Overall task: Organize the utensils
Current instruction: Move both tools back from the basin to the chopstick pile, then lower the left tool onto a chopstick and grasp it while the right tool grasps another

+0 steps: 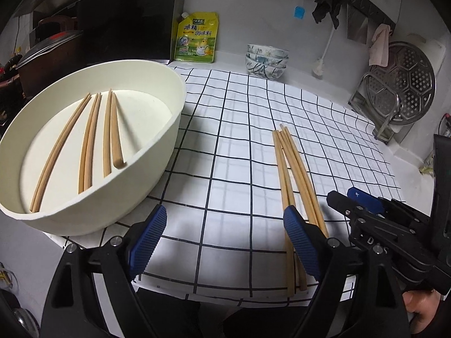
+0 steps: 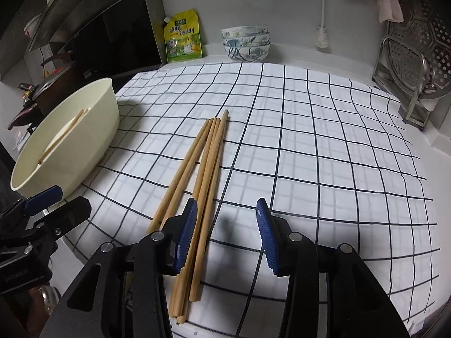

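Observation:
A cream round basin (image 1: pixel 157 174) sits at the left on the checked cloth (image 1: pixel 239 129), with several wooden chopsticks (image 1: pixel 88 140) lying in it. Several more chopsticks (image 1: pixel 290 163) lie bundled on the cloth to its right. My left gripper (image 1: pixel 224 217) hovers open above the cloth's near edge, nothing between its pads, its right finger over the bundle's near ends. In the right wrist view my right gripper (image 2: pixel 227 205) is open above the same bundle (image 2: pixel 208 152); some sticks pass just inside its left finger (image 2: pixel 187 225), unpressed. The basin (image 2: pixel 93 140) stands at the left.
A yellow seasoning pouch (image 1: pixel 196 38) and stacked patterned bowls (image 1: pixel 266 60) stand against the back wall. A perforated metal steamer plate in a rack (image 1: pixel 400 84) is at the right. A lidded dark pot (image 1: pixel 48 56) sits on the stove behind the basin.

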